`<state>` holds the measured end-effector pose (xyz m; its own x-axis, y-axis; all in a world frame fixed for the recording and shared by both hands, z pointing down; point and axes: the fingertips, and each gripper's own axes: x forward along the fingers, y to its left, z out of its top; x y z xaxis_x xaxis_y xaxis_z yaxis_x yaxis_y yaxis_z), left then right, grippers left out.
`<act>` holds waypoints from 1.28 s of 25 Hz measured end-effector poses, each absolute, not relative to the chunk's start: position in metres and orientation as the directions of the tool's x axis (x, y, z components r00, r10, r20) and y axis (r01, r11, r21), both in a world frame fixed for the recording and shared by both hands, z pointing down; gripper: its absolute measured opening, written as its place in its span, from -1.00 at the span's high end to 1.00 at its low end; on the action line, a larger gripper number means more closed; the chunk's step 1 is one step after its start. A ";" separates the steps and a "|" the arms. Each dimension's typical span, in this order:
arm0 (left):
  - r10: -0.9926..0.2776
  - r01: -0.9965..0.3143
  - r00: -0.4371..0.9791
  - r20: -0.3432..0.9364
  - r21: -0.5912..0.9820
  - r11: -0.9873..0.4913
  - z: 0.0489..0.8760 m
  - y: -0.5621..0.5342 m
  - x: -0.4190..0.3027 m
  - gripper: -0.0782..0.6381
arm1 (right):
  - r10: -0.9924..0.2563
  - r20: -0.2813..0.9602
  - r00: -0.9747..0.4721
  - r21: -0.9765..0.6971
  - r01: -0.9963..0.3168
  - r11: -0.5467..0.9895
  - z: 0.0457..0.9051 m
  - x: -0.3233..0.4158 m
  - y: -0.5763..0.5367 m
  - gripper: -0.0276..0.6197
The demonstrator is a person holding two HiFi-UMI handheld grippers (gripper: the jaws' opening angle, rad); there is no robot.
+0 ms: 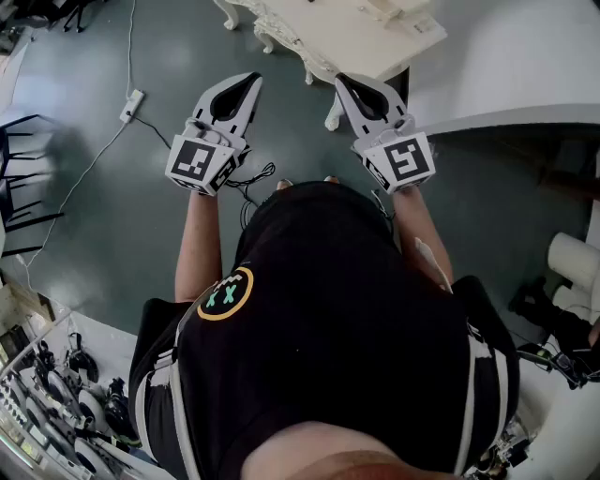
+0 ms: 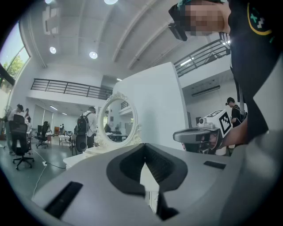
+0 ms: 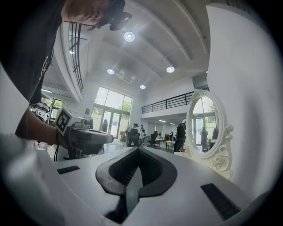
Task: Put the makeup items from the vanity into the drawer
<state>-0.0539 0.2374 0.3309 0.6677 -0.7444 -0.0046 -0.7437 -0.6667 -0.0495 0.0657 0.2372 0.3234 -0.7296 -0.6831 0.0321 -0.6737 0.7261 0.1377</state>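
Note:
I hold both grippers side by side at chest height over the grey floor, pointing at the white vanity [image 1: 345, 37]. My left gripper [image 1: 251, 82] is shut and holds nothing; its jaws meet at the tip [image 2: 144, 148]. My right gripper [image 1: 343, 84] is also shut and holds nothing [image 3: 138, 152]. The vanity's oval mirror [image 2: 117, 121] in its ornate white frame stands ahead, to the right in the right gripper view [image 3: 205, 121]. Small pale things [image 1: 398, 13] lie on the vanity top, too small to name. No drawer shows.
A white partition wall [image 1: 516, 66] stands right of the vanity. A power strip [image 1: 131, 105] and its cable lie on the floor at left, beside a black chair [image 1: 19, 187]. White rolls [image 1: 574, 264] sit at right, racks of gear [image 1: 56, 394] behind me. People stand far off [image 2: 84, 128].

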 end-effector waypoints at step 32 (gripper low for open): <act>-0.740 -0.739 0.672 0.011 -0.044 -0.672 0.343 0.231 -0.042 0.73 | -0.677 0.045 -0.735 0.004 -0.677 0.736 0.343 0.079 0.222 -0.49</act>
